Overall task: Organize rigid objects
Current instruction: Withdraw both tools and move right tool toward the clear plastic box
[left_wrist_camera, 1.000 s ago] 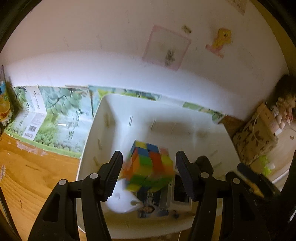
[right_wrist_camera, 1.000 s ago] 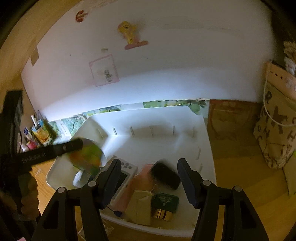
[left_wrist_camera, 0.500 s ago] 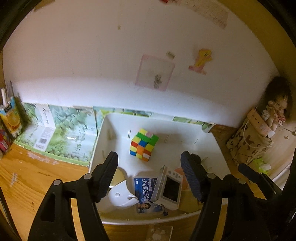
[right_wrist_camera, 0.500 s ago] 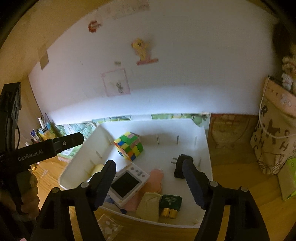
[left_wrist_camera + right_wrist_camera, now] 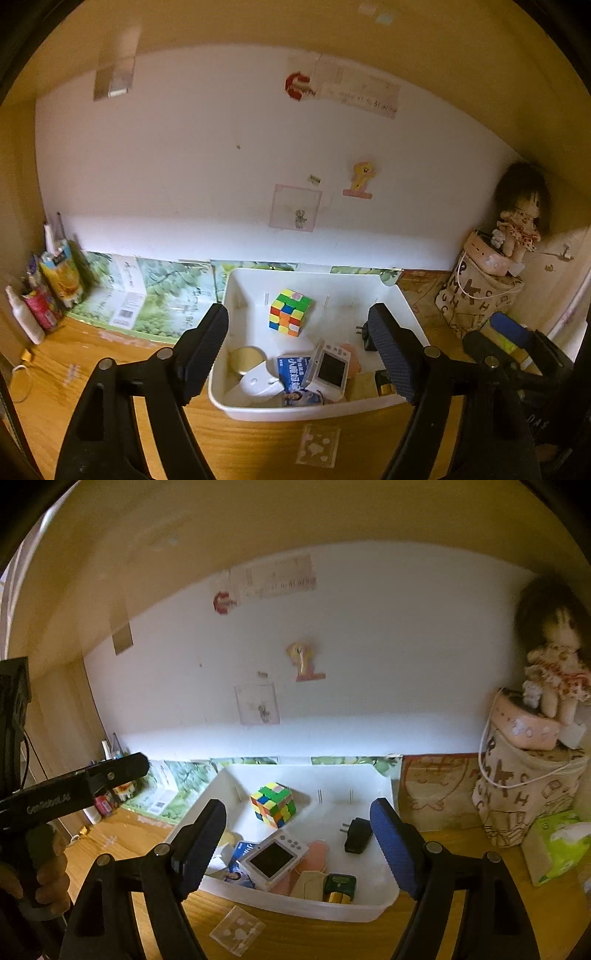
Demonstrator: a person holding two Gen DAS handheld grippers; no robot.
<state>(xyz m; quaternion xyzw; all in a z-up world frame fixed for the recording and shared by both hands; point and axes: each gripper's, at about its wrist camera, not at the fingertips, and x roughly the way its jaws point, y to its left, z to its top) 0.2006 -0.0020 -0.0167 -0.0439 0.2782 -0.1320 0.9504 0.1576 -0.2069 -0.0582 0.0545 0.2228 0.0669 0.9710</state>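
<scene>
Both grippers hang above the near edge of a white bin [image 5: 402, 299] that sits on a wooden desk [image 5: 74, 369] against a white wall. The left gripper [image 5: 299, 350] has its jaws spread wide with nothing between them, and the right gripper [image 5: 298, 843] is spread just as wide and equally empty. The lower parts of both tools run out of the frames.

Inside the bin, a colourful puzzle cube [image 5: 290, 312] stands toward the back, apart from the other items. A black plug adapter [image 5: 357, 835] lies near the right wall; in the left view the right finger covers most of it. Toward the front, a small white handheld device with a dark screen [image 5: 275, 860] leans over a blue printed packet [image 5: 295, 376], whose text is too small to read. Beside these lie a white rounded object [image 5: 255, 386], a round tan lid [image 5: 246, 358], a pink piece partly hidden under the device [image 5: 317, 853], a beige tag [image 5: 308, 884] and a green-and-gold box [image 5: 340, 886].

A clear square packet [image 5: 238, 930] lies on the desk in front of the bin. To the right, a lettered cloth bag [image 5: 524, 794] carries a doll [image 5: 554, 664], and a green tissue pack [image 5: 557, 845] is cut off at the edge.
</scene>
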